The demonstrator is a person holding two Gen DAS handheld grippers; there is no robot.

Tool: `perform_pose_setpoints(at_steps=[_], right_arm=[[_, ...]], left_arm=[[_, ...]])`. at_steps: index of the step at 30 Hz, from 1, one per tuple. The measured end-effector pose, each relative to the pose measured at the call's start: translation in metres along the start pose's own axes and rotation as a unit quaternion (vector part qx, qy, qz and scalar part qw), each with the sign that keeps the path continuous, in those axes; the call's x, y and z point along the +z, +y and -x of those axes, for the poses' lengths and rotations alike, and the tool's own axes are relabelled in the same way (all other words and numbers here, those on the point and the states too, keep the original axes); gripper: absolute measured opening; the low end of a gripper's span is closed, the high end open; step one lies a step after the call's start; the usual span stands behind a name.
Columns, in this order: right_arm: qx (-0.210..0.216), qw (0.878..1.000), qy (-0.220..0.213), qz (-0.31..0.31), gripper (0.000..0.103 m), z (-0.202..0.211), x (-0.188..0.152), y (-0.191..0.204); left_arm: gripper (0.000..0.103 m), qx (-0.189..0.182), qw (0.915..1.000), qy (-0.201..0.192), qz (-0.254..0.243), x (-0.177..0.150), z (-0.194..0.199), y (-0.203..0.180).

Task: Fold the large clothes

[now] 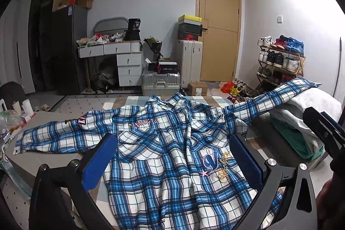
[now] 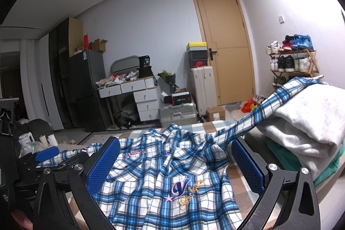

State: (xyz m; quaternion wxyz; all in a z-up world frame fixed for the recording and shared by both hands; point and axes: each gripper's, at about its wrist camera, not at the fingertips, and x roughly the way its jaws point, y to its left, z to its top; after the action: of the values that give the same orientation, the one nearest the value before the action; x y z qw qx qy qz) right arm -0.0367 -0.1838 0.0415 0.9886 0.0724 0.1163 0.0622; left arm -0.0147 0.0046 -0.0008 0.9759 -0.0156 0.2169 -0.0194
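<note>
Blue rubber pads on both tools, and both sets of fingers are spread wide with nothing pinched between them. The left gripper hangs over the middle of the plaid shirt, its jaws fully parted and the cloth showing in the gap; whether the tips brush the fabric, I cannot tell. Over on the other side, the right gripper is just as wide open, hovering above the embroidered "V" logo on the chest, gripping nothing. In the right wrist view the left tool's blue pad pokes in at the left edge, close beside its partner.

Now the shirt itself: it lies front side up, spread out on the checked bed cover. The collar points away from the cameras, toward the far edge of the bed, and the hem runs toward the lenses, so the body's long axis goes near to far. The sleeves stretch crosswise. One sleeve lies flat out to the left. The other sleeve climbs up to the right and drapes its cuff over a stack of folded clothes, grey on top, green beneath. Behind the bed stand suitcases, a shoe rack and a wooden door.
</note>
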Motion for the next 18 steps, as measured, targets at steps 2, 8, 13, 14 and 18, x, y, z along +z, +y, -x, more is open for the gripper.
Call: perform_pose_setpoints(at_steps=[2,8,13,14,18], right_arm=[[0.002,1.000,-0.002,0.001,0.103,0.0008,0.0003,0.0005],[0.011,1.000,0.002,-0.001,0.103,0.0000,-0.0018,-0.0001],[0.010,1.000,0.004,-0.004,0.103,-0.0002,-0.0030,-0.0012],[0.010,1.000,0.004,-0.004,0.103,0.0000,-0.0027,-0.0020],[0.009,1.000,0.001,-0.002,0.103,0.0004,-0.0022,-0.0007]], left_arm=[[0.102,-0.005,1.0000,0.006,-0.001,-0.0006,-0.0011,-0.0003],[0.102,-0.005,0.9999,0.008,-0.004,-0.0015,-0.0015,-0.0014],[0.102,-0.004,0.9999,0.014,-0.003,-0.0026,-0.0032,-0.0003],[0.102,-0.004,0.9999,0.014,-0.005,-0.0028,-0.0031,-0.0004],[0.102,-0.007,0.9999,0.014,-0.007,-0.0034,-0.0021,-0.0017]])
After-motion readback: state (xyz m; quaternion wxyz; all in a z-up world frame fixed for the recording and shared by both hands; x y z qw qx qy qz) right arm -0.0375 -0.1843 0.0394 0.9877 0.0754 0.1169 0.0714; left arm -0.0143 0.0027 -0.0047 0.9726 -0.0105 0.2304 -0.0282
